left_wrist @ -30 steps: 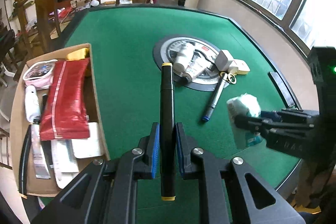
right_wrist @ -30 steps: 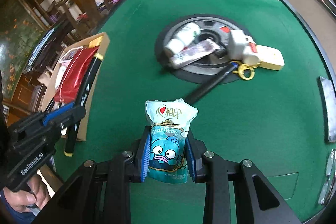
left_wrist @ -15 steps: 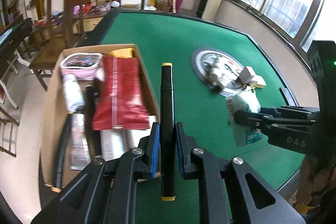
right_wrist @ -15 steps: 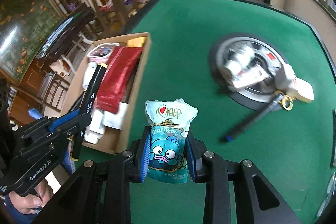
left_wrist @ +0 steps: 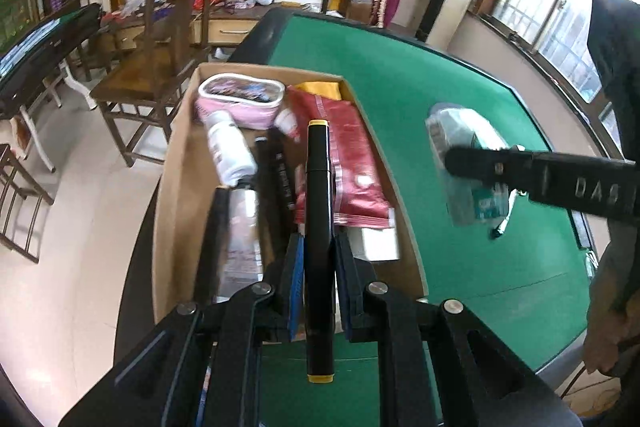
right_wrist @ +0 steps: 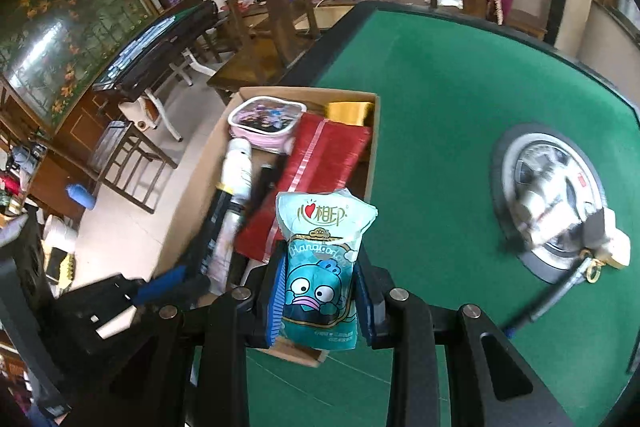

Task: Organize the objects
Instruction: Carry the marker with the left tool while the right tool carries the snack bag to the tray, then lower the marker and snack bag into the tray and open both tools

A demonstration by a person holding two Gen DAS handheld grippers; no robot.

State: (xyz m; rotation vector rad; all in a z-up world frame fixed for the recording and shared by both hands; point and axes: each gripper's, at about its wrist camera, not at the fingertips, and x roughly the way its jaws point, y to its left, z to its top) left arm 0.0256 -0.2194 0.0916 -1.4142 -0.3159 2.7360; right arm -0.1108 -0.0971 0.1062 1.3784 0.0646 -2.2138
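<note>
Marker (left_wrist: 319, 227) first, in the left wrist view: the left gripper (left_wrist: 319, 267) has its jaws pinched tight on the black barrel a little below its middle. Its long axis runs along the fingers, yellow-capped tip pointing to the far side, over the near part of the cardboard box (left_wrist: 176, 155). It looks stiff, light and smooth (so a round barrel could roll or slip in the pads); a hold near mid-length seems to balance it. A red packet (left_wrist: 352, 163) and a white bottle (left_wrist: 230, 147) already lie in the box.

Right wrist view: the right gripper (right_wrist: 318, 297) is closed part-way on a teal tissue pack (right_wrist: 318, 267), squeezed at its lower half, standing upright with its top edge to the far side, over the box's near right corner. Soft and crushable, I judge, needing only a gentle grip.
</note>
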